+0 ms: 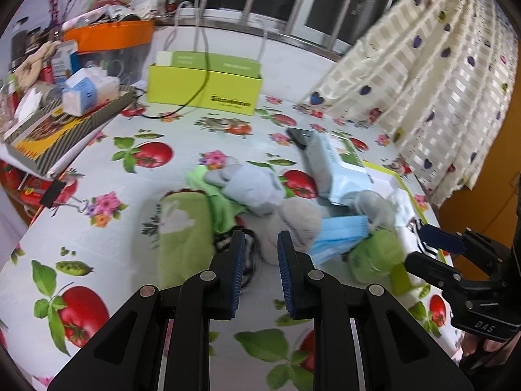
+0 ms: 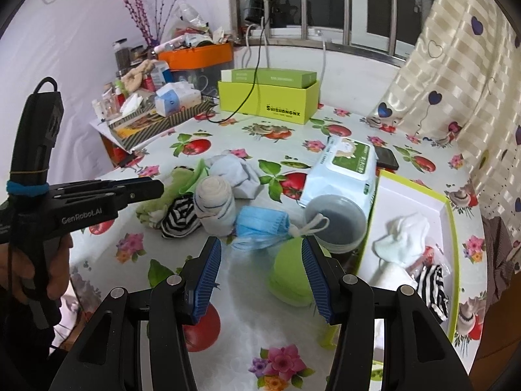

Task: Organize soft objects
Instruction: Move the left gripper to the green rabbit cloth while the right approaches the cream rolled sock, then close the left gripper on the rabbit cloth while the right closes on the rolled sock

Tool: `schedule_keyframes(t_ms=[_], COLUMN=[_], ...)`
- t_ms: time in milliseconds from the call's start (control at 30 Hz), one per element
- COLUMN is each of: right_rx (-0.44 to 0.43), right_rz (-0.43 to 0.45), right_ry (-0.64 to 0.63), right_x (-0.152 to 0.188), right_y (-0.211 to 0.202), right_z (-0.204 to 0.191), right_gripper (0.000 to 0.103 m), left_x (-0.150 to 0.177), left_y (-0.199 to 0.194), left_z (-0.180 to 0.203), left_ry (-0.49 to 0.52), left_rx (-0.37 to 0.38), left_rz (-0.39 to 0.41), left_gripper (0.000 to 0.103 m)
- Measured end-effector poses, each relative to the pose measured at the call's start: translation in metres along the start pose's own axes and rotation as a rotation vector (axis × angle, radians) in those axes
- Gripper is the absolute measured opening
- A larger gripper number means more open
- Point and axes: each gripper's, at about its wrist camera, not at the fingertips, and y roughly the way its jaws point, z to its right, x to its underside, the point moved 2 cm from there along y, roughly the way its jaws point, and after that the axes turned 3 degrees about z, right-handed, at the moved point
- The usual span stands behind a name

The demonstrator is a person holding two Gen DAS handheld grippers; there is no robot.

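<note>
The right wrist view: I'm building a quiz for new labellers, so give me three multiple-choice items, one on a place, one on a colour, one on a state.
1. Where does the white sock lie?
A in the green-rimmed tray
B in the orange box
C on the wet wipes pack

2. What colour is the face mask?
A pink
B blue
C black

3. How is the right hand-held gripper?
A shut on the mask
B shut on a sock
C open, holding nothing

Key: 1 A, it rests on the tray's white floor; 2 B, its pleats are light blue; 3 C, the pads stand wide apart with nothing clamped between.
</note>
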Motion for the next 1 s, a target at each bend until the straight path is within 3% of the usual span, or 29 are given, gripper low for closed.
schedule_keyframes(t_ms=[233,367,500,667,1000], right_rx=[-0.046,-0.081,-0.101,-0.113,-0.124], right_rz=[-0.009,-0.012,-0.014,-0.028,-0.060], right_ry=[-0.026,-0.035,-0.042,-0.039,-0.041], right_x=[-0.007,-0.012,-0.017,-0.022,-0.029], right_y=[0.016,0.028,0.041,0.059,0.095], right_z=[-0.014,-0.023,-0.029,-0.034,-0.045], right_gripper=[0.051,0.053,0.058,0.059,0.059], left_x=[-0.001,0.001,0.003,0.005,0.011], left_y=[0.006,0.014,0.023,0.036,0.051], left_z=[-0.027,-0.038,-0.048,-0.058,-0.071], left_ry=[-0.032,-0.050,-0.065,-0.071,-0.099], left_rx=[-0.066,-0.074,-0.075,-0.092,-0.052], left_rz=[-0.003,-0.019,-0.035,-0.056,-0.096], left_gripper=[0.025,0.028,0.040,0.040,0.046])
